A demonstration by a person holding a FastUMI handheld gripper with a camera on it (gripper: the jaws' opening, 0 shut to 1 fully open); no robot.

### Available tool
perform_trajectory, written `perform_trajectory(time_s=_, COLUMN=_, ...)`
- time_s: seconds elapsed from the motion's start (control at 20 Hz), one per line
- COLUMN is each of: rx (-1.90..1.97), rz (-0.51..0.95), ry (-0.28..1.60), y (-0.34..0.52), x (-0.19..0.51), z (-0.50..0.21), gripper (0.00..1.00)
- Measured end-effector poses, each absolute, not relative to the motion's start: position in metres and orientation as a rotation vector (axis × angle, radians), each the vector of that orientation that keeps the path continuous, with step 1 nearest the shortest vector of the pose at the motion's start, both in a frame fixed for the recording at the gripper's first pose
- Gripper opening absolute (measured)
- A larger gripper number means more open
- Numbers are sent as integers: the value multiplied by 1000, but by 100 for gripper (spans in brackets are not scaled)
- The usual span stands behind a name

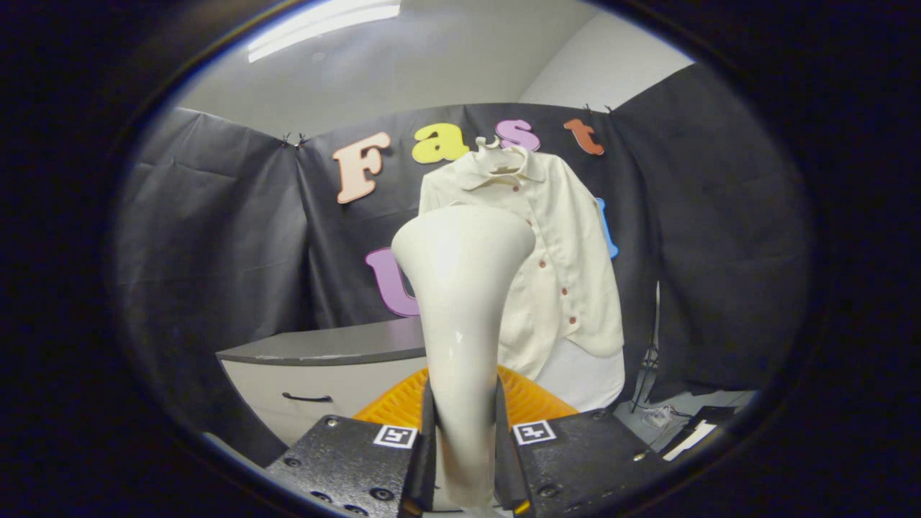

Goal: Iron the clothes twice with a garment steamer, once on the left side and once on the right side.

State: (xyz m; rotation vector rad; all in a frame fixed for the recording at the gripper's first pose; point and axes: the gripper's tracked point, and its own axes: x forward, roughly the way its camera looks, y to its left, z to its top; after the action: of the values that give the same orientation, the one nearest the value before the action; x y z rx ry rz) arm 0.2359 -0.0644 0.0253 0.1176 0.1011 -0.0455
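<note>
Already your gripper (pixel 464 432) had both fingers pressed against the handle of the steamer (pixel 460 288), one on each side, and the steamer stood upright between them with its wide head raised well above the fingertips. The shirt (pixel 561 244) hung on a hanger (pixel 504 155) beyond the head, against the black cloth wall, its buttoned front facing you and its bottom edge above an orange basket (pixel 532 396) that lay just ahead of the fingers. A grey cabinet (pixel 324 360) sat ahead and to the left of the tool.

You held a smooth, glossy handle that tapered, and you held it low down; my worry was that the heavy head could tip or twist in the grip once you leaned it toward the cloth. The head also hid the shirt's left half from you, so you could have misjudged the gap and pushed the shirt off line, or swung it on its hanger. I could not tell how near the head stood to the fabric. Neither side looked pressed yet, as far as I could judge.
</note>
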Motion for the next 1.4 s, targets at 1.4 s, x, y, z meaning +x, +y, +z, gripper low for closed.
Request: perform_trajectory(time_s=1.4, rx=13, rz=-14, ry=-71, y=44, x=132, z=53, gripper=34)
